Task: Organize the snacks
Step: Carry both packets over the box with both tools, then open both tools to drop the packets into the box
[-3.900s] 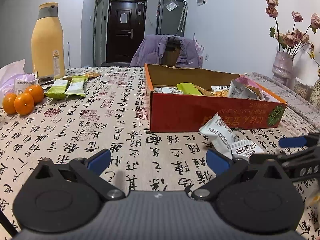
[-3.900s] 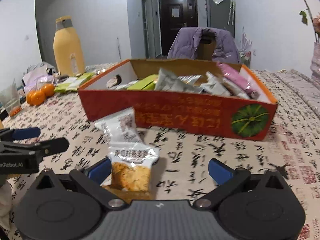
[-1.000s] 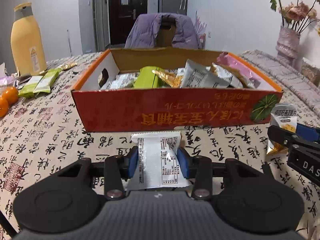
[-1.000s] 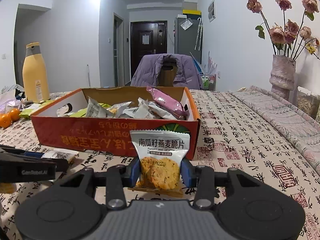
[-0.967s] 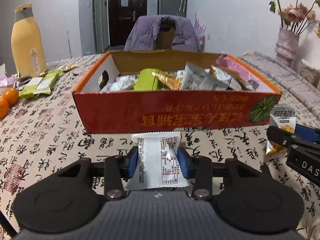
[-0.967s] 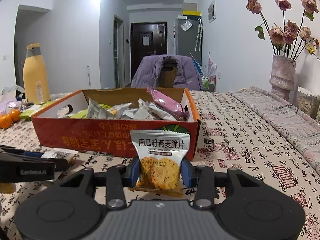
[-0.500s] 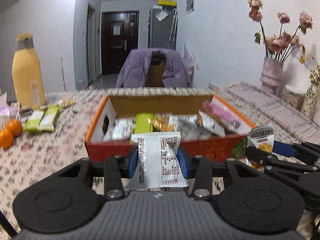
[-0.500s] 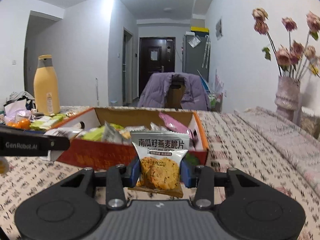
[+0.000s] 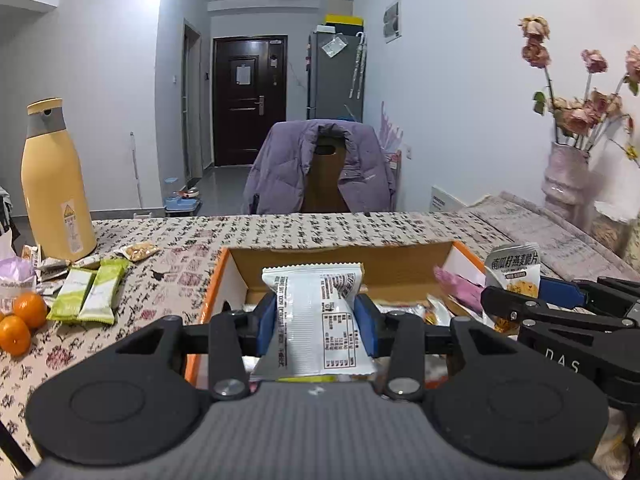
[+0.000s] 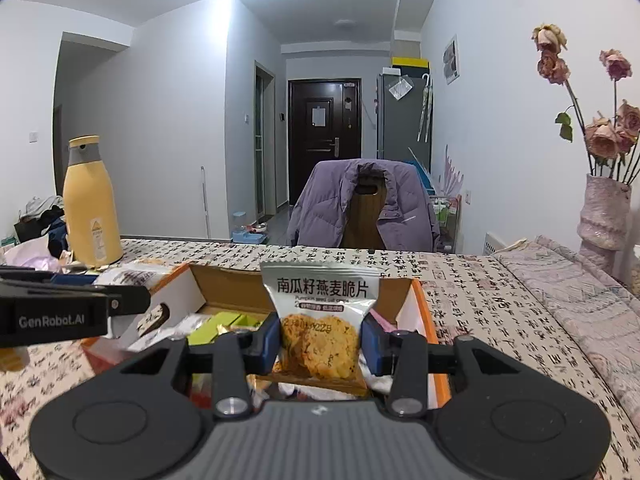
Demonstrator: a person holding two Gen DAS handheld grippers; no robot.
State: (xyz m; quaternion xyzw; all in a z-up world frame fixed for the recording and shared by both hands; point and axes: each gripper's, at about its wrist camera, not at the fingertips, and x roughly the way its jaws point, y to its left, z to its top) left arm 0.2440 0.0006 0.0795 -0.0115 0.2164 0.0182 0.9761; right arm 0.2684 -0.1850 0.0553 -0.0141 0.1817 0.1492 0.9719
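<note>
Above the open box (image 9: 236, 276), both grippers have risen from the table: the left gripper (image 9: 316, 320) grasps a silver packet (image 9: 316, 316), the right gripper (image 10: 320, 338) a cookie packet (image 10: 320, 320). Dropping them in looks next.

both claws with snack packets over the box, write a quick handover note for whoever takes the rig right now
Left claw: shut on a white foil snack packet, held up over the orange cardboard box.
Right claw: shut on a white oat-crisp packet, also over the box.
Done: the box already holds several snacks.
Left: release both packets into the box, then fetch the two green bars lying on the patterned tablecloth beside the yellow bottle.
</note>
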